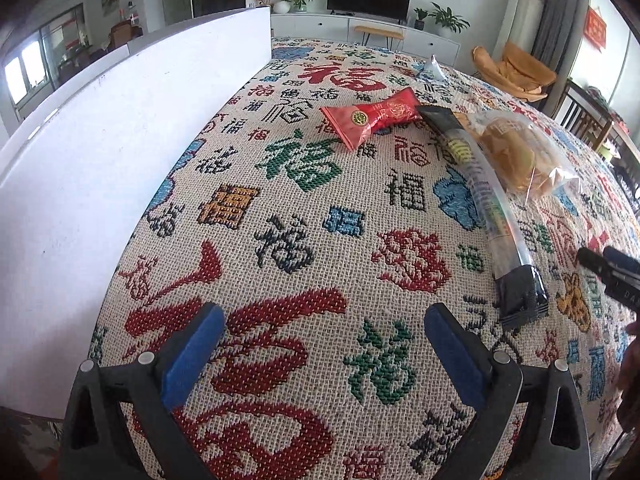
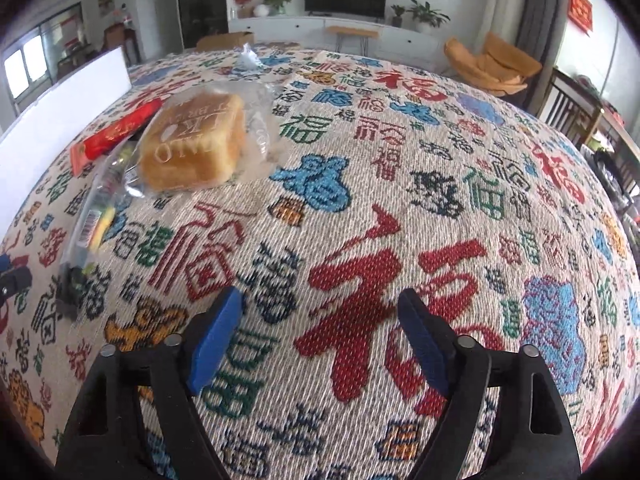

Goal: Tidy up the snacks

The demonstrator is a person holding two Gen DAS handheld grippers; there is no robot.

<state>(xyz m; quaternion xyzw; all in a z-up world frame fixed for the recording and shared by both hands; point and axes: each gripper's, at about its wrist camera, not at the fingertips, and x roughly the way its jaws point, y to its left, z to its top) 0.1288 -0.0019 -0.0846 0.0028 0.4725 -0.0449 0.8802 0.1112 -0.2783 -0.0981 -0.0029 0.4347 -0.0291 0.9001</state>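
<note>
Jaws spread wide and empty on both sides: the left gripper (image 1: pixel 324 332) and the right gripper (image 2: pixel 320 324) hover low over bare cloth, neither touching a snack, on a table covered by a woven tablecloth (image 1: pixel 304 248) patterned with red, green, blue and black characters. A tall white box (image 1: pixel 100 152) stands along the table's left edge, just beside the left gripper, and looks the likely place for the snacks, though its inside is hidden. The snacks lie in a loose cluster ahead and between the two grippers: a bagged bread loaf (image 2: pixel 192 144) in clear wrap, a long clear-and-black stick pack (image 1: pixel 484 200) lying lengthwise against the bread with its black end nearest the camera, and a red packet (image 1: pixel 372 120) beyond it touching the stick pack's far end. A small silvery packet (image 1: pixel 432 70) sits well apart near the table's far edge. From the left wrist view the right gripper's tip shows at the right margin, near the black end of the stick pack. The sorting appears to be at its start, with nothing gripped; the next move seems to call for one gripper to swing toward the cluster, most readily the stick pack's near end, and close across its narrow width.
</note>
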